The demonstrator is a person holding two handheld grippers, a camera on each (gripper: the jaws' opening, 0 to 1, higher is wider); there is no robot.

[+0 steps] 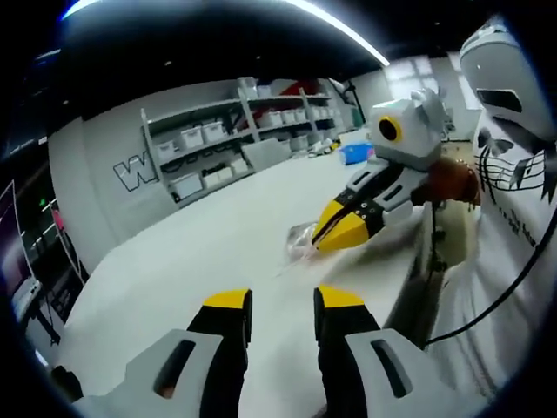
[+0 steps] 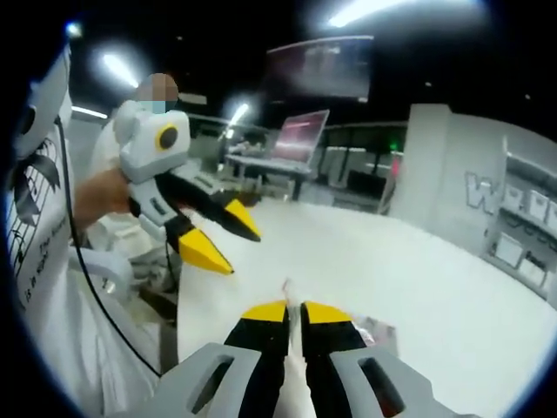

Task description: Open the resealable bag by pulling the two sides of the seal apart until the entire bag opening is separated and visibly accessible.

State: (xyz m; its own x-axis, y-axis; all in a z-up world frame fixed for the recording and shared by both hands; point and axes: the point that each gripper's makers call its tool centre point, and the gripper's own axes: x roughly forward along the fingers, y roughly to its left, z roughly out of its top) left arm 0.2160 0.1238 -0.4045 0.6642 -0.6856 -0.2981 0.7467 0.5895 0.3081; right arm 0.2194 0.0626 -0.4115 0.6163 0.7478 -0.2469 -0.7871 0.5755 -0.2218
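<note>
Two tongs are being held over the bench (image 1: 174, 261): left gripper (image 1: 283, 306) parted, empty; right gripper (image 2: 294, 311) pinching the resealable bag (image 1: 305, 237).

Lab or workshop, storage shelving (image 1: 235, 131) (white bins), big white table (image 1: 200, 252), laptop (image 2: 300, 138)

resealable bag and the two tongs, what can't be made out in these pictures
- Resealable bag, left gripper view: clear, small, partly behind the right tongs; seal open or shut is unreadable.
- Bag, right gripper view: the right tongs' own jaws cover most of it.
- Left tongs stand open; what lies under them is cut off.
</note>
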